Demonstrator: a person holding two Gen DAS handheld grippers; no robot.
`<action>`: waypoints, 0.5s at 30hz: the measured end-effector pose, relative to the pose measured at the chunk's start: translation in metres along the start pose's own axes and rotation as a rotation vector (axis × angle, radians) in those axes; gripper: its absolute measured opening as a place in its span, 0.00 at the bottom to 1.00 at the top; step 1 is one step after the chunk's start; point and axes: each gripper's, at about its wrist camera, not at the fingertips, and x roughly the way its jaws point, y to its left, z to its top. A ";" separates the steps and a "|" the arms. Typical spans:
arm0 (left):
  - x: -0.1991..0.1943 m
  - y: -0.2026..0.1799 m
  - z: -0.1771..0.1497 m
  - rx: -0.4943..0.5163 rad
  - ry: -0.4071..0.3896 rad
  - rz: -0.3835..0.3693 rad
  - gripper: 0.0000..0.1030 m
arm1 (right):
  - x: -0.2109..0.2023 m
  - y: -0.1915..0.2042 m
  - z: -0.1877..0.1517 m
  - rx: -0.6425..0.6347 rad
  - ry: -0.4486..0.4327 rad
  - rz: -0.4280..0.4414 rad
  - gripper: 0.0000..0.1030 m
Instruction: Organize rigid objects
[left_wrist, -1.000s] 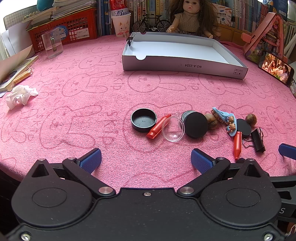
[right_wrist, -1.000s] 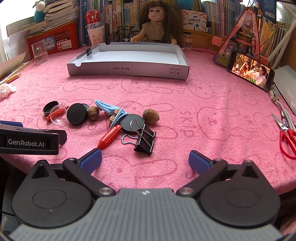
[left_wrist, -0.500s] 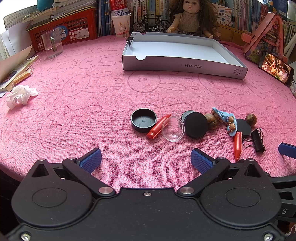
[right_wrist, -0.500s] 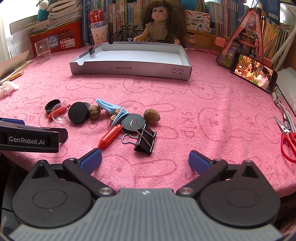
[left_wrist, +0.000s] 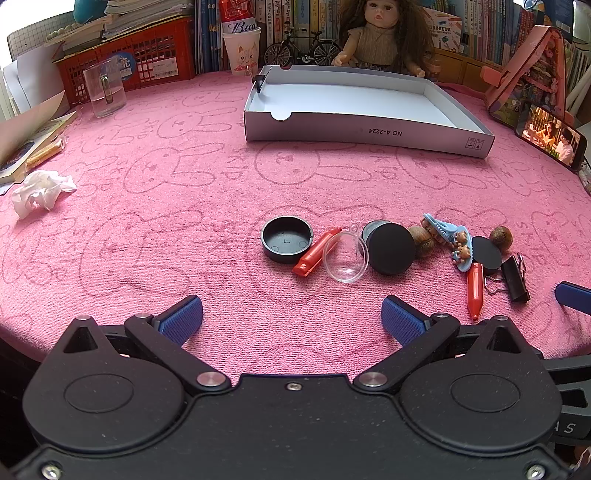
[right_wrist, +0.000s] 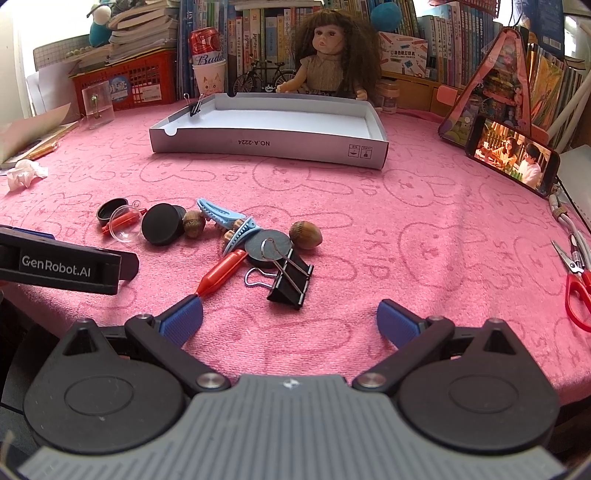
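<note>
Left wrist view. Your left gripper (left_wrist: 291, 319): fingers spread wide, holding nothing, low over the pink tabletop (left_wrist: 155, 206). Ahead, in a loose row:
- open black cap (left_wrist: 286, 239), hollow side up;
- red tube (left_wrist: 317, 251), touching the cap;
- clear dome (left_wrist: 345, 257), lying partly over the tube;
- black disc lid (left_wrist: 392, 249), leaning on a grey tin;
- blue hair clips (left_wrist: 448, 236), a nut either side.

White tray (left_wrist: 365, 131): at the far side, well apart from the row, with only a small clip on its corner.

Right wrist view. Your right gripper (right_wrist: 289, 318): fingers likewise spread and holding nothing. Nearest items:
- binder clip (right_wrist: 291, 277), handles up, touching a flat grey disc (right_wrist: 271, 242);
- red crayon (right_wrist: 221, 272), tip near your left finger;
- hazelnut (right_wrist: 305, 235), just beside the disc.

The step is likely a first pick for the tray. Take the binder clip across its black body, not its wire handles. Approach straight down so you don't nudge the disc or crayon. Leave the dome for your left gripper, lifted off the tube gently.
</note>
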 end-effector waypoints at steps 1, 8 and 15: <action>0.001 0.000 -0.001 0.001 -0.001 0.000 1.00 | 0.000 0.000 -0.001 0.000 -0.006 0.002 1.00; -0.001 0.003 -0.003 0.018 -0.031 -0.015 1.00 | -0.008 -0.002 -0.006 -0.017 -0.051 0.018 0.98; -0.001 0.009 -0.010 0.049 -0.085 -0.043 1.00 | -0.025 -0.005 -0.006 -0.067 -0.144 0.020 0.88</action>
